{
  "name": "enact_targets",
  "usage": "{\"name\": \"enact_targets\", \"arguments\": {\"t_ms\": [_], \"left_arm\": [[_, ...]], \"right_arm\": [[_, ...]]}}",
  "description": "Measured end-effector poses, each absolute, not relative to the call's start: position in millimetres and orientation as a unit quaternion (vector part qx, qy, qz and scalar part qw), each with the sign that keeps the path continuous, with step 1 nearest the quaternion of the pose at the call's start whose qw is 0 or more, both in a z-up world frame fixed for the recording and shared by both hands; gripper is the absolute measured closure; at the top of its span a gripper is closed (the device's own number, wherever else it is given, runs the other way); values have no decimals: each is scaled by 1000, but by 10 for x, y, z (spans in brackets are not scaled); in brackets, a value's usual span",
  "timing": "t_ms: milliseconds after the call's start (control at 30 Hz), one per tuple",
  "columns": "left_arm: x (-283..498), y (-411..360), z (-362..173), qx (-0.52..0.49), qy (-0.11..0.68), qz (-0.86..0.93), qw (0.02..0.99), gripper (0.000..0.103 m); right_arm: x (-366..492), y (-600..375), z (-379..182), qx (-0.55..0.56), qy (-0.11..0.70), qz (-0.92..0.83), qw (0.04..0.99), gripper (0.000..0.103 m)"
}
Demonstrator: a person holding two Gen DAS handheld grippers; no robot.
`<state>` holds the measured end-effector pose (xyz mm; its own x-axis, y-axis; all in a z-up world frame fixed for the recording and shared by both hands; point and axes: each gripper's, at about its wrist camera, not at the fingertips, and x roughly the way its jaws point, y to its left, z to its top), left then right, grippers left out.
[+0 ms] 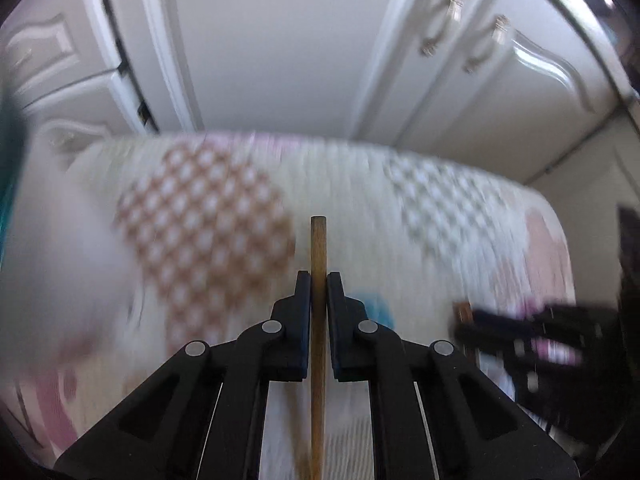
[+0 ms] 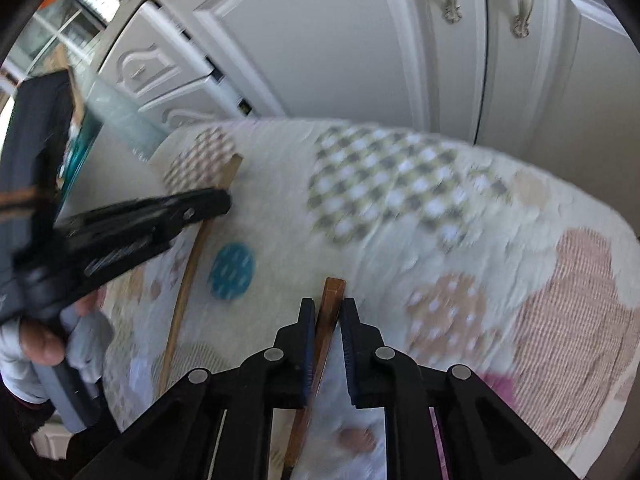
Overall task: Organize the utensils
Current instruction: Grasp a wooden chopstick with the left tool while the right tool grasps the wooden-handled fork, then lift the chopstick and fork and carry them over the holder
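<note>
The left gripper (image 1: pixel 319 280) clamps a light wooden stick (image 1: pixel 319 248) that points toward twelve o'clock. The right gripper (image 2: pixel 328 306) pinches a darker brown stick (image 2: pixel 332 292), tilted toward one o'clock. Beyond lie the patterned cloth (image 2: pixel 400 240) and white cupboards (image 2: pixel 340 40).

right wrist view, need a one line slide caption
Right gripper clamps a brown wooden stick above a patterned quilted cloth; left gripper grips a lighter stick.
</note>
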<state>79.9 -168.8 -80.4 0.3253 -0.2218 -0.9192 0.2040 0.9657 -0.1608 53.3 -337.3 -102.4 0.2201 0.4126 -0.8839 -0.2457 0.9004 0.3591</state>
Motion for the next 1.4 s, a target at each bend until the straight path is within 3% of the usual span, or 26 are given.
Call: {"name": "enact_targets", "arguments": {"t_ms": [300,533,667,700,800,1400], "left_arm": [[301,-1416,-885,-25,595,-128,793,97],[396,-1513,-917,12,582,-128,803,86],[400,-1615,-926,39,571,-132,809,87],[391,-1617,-919,40,573,-134,808,94],[380,-1587,-879,31,574,-137,807,95],[-109,-1012,378,-33,460,-176,870,96]], "right_arm": [[237,-3181,-1004,39,601,218,768,91],[316,-3040,-1043,18,604,203,771,90],[363,-2978,-1062,9,596,201,777,90],[362,-2954,-1060,3,597,202,777,91],[349,-2916,-1042,-7,598,210,773,93],[-21,-2980,14,5,505,241,829,93]]}}
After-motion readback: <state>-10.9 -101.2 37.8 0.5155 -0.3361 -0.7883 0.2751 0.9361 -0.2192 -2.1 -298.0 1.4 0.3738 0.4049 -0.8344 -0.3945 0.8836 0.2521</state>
